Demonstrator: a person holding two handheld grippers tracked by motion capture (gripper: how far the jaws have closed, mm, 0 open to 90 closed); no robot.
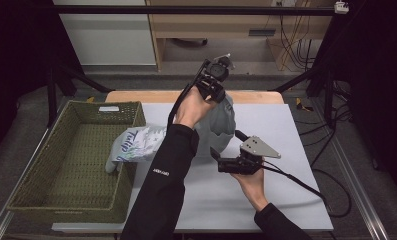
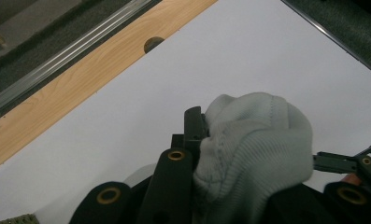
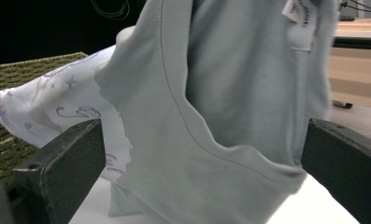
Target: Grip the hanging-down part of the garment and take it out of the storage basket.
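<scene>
While the grey shirt [image 1: 220, 125] hangs over the middle of the white table [image 1: 286, 150], its printed end trails left across the rim of the green basket [image 1: 46, 165], which sits against the table's left edge. The near and right parts of the table lie bare, leaving room there. The left gripper [image 1: 213, 82] is raised high on a bent arm toward the far wooden edge, its jaws clamped on a bunched fold of the shirt. The right gripper [image 1: 226, 161] is held low and level beside the hanging cloth, jaws spread wide, the fabric between them but not pinched.
</scene>
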